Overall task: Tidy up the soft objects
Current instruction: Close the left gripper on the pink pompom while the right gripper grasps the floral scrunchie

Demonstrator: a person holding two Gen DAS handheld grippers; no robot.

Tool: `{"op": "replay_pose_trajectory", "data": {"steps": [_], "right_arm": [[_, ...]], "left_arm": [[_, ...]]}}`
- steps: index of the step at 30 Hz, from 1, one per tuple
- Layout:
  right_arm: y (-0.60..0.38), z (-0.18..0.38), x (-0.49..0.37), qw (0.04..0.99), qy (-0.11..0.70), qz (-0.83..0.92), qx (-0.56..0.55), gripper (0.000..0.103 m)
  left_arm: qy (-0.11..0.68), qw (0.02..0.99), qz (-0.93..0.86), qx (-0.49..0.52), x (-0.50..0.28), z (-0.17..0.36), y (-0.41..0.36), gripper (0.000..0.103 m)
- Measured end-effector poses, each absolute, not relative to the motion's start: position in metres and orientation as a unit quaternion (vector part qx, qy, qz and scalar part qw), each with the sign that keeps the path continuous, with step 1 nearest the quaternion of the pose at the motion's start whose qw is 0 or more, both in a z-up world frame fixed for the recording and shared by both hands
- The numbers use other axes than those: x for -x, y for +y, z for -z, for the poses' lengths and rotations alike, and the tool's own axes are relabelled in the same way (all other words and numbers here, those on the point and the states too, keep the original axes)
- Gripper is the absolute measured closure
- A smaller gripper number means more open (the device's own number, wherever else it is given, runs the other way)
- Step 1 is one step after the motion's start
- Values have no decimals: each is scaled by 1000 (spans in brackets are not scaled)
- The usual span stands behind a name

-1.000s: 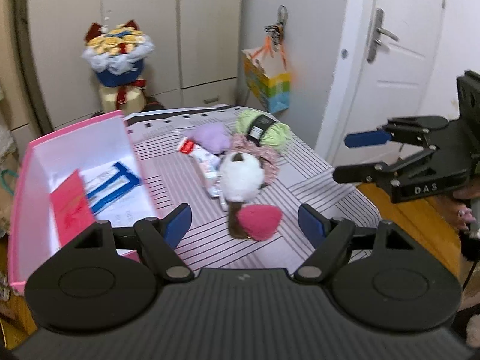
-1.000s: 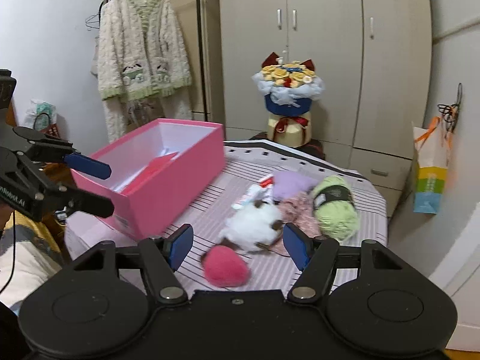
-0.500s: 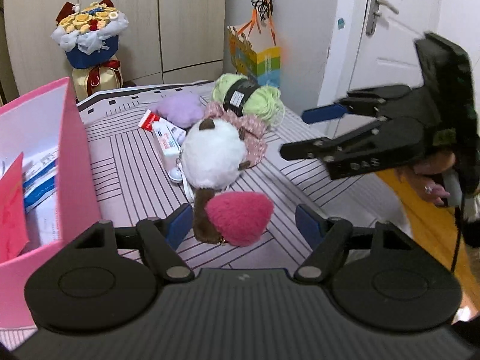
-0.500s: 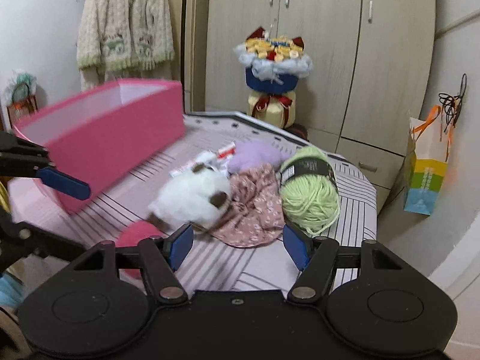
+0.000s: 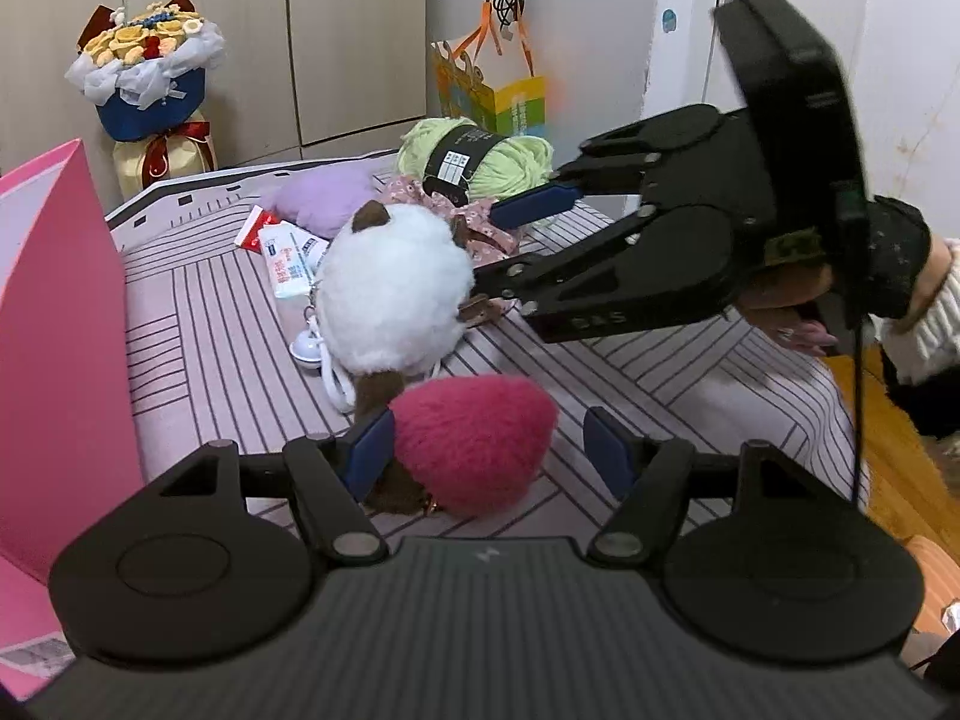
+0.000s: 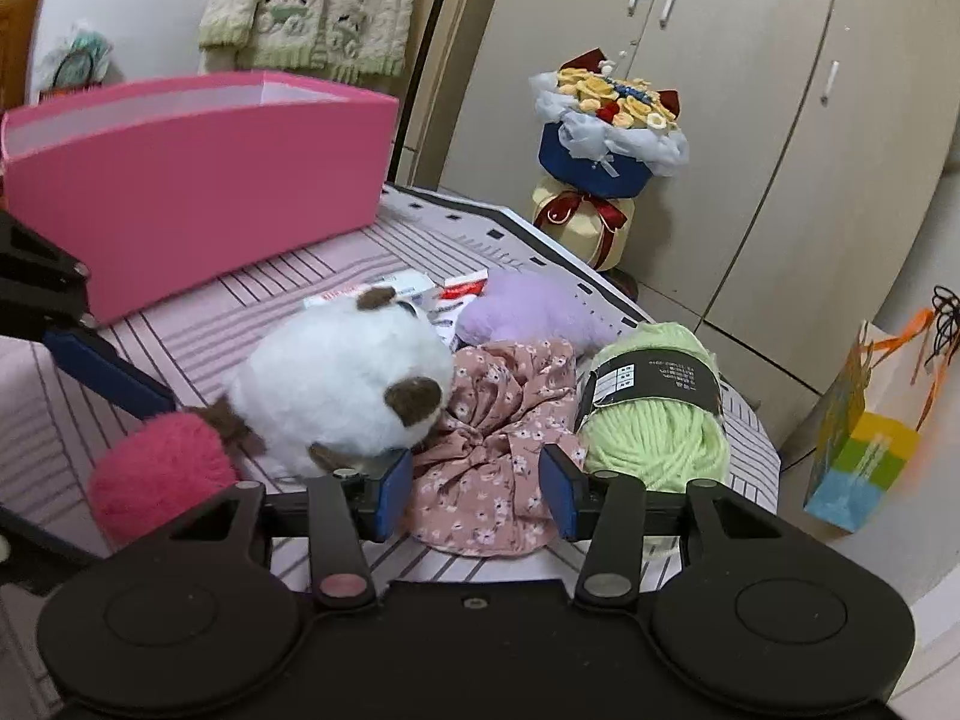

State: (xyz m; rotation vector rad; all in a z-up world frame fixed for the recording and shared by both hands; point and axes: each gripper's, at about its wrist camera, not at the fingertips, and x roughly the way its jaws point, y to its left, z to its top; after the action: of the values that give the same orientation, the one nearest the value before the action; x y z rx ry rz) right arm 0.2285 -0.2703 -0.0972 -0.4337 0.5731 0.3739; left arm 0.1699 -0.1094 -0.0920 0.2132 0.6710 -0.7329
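Nearest to the left wrist camera, the left gripper (image 5: 489,453) has its fingers spread wide on either side of the pink fluffy heart (image 5: 474,441), the left pad touching its fur and the right pad apart from it, so nothing is clamped. Just beyond the heart lies the white plush toy (image 5: 393,294) with brown ears, touching the heart's far edge on the striped surface (image 5: 210,324). From the right, the right gripper (image 6: 477,483) reaches in with its fingers open over the floral pink cloth (image 6: 498,420), its left pad right beside the plush toy, gripping nothing. Right of the cloth sits the green yarn ball (image 6: 654,414) with a black label, touching the cloth's edge. Farther back rest a lilac cushion (image 6: 534,312) and small printed packets (image 5: 288,252). On the far left of the surface stands the pink box (image 6: 198,180), open at the top. Beyond the surface, a flower bouquet (image 6: 606,138) stands before the wardrobe (image 6: 720,90).
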Motion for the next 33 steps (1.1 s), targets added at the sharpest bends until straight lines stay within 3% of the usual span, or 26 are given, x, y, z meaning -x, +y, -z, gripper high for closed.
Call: {"op": "replay_pose_trajectory", "data": {"steps": [7, 10, 11, 15, 17, 33], "right_arm": [[-270, 108, -248, 914, 295, -197, 198, 44], [-279, 110, -257, 921, 309, -193, 134, 44], [-282, 112, -258, 923, 314, -192, 108, 49], [-279, 116, -247, 925, 310, -202, 90, 88], [-274, 116, -239, 926, 309, -194, 93, 93], [-299, 103, -177, 947, 296, -124, 16, 94]], "left_arm": [[328, 881, 329, -92, -174, 101, -112, 34], [345, 876, 328, -79, -178, 101, -112, 42], [346, 877, 325, -78, -180, 100, -112, 43], [348, 878, 321, -71, -182, 99, -111, 50], [345, 879, 319, -76, -180, 99, -113, 53], [342, 887, 309, -20, -170, 85, -95, 55]]}}
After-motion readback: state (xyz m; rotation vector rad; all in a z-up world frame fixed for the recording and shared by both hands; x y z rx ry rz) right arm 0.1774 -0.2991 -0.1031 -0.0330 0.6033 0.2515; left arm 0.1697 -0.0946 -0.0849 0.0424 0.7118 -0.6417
